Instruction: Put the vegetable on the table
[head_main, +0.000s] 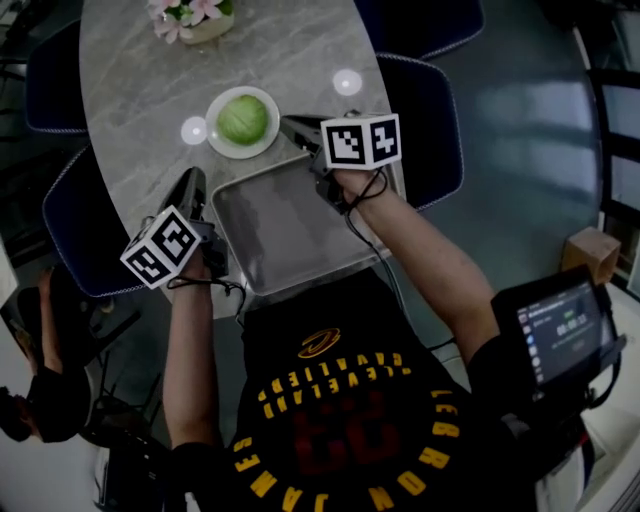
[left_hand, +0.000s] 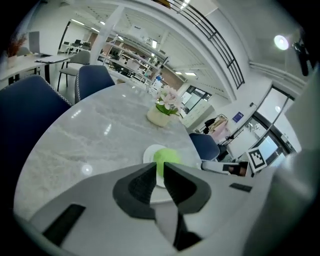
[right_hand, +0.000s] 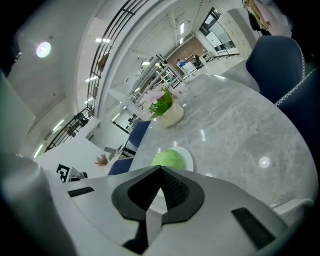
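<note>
Green cabbage (head_main: 243, 119) lies ahead of barely-parted left hand-held gripper (left_hand: 160, 169) and closed right hand-held gripper (right_hand: 160, 170).

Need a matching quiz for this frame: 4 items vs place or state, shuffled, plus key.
Column A
1. cabbage
2. metal tray
3. flower pot
4. right tongs

Column B
a. far end of the table
b. tips together, holding nothing
c. on the white plate
d. near edge of the table, nothing in it

Pairs: 1-c; 2-d; 3-a; 4-b
</note>
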